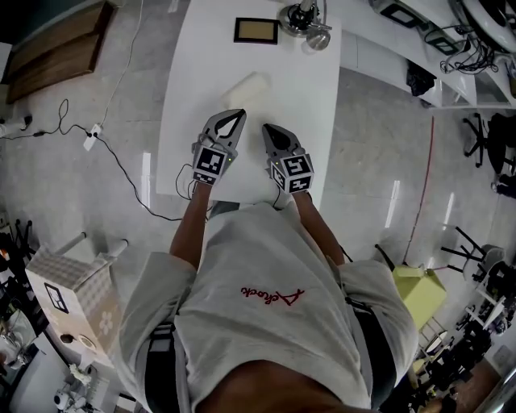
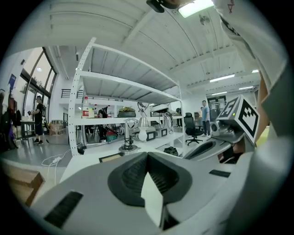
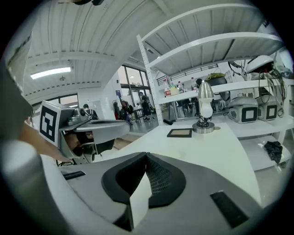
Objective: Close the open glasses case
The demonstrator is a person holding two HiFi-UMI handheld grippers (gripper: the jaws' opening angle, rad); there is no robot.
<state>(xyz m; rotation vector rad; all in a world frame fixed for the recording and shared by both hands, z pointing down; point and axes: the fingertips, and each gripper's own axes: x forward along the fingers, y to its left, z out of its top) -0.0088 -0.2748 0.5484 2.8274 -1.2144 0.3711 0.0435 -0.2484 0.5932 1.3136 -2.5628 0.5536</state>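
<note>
The glasses case [image 1: 250, 85] is a pale cream shape lying on the white table [image 1: 322, 121], just beyond both grippers. It blends with the tabletop, so I cannot tell how its lid stands. My left gripper [image 1: 235, 114] hovers near the table's front edge, its jaws shut with nothing between them [image 2: 147, 153]. Beside it, my right gripper [image 1: 267, 128] is also shut and empty [image 3: 146, 154]. Both point toward the case without touching it. Neither gripper view shows the case; the jaws hide it.
A dark picture frame [image 1: 256, 31] lies at the table's far end, next to a metal desk lamp [image 1: 310, 24]. White shelving [image 3: 239, 43] stands past the table. On the floor are a cable and power strip [image 1: 91, 135], a cardboard box [image 1: 68, 294] and a yellow stool [image 1: 419, 290].
</note>
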